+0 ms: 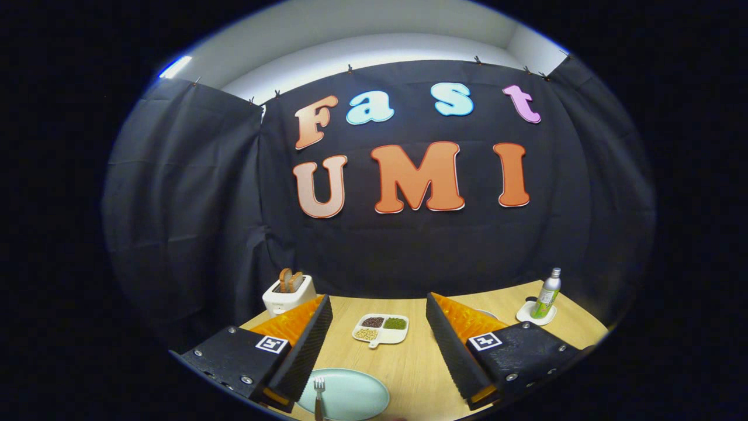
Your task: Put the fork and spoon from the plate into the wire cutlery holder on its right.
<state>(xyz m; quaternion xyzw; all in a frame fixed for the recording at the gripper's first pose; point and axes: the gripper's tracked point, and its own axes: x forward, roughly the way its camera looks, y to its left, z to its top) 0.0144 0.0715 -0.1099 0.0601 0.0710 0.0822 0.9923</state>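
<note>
Fork on plate; fingers spread wide above it.

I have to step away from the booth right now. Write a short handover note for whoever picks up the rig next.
Claw: open, fingers spread wide, holding nothing, above the wooden table.
Plate: pale green, low between the fingers, nearer the left one. Fork lies on it, tines pointing away. I cannot make out the spoon or the wire cutlery holder from here.
Beyond the fingers: divided snack tray, toaster, bottle on a coaster.
Done: nothing that I can confirm.
Left: fork, then spoon, into the holder.
</note>
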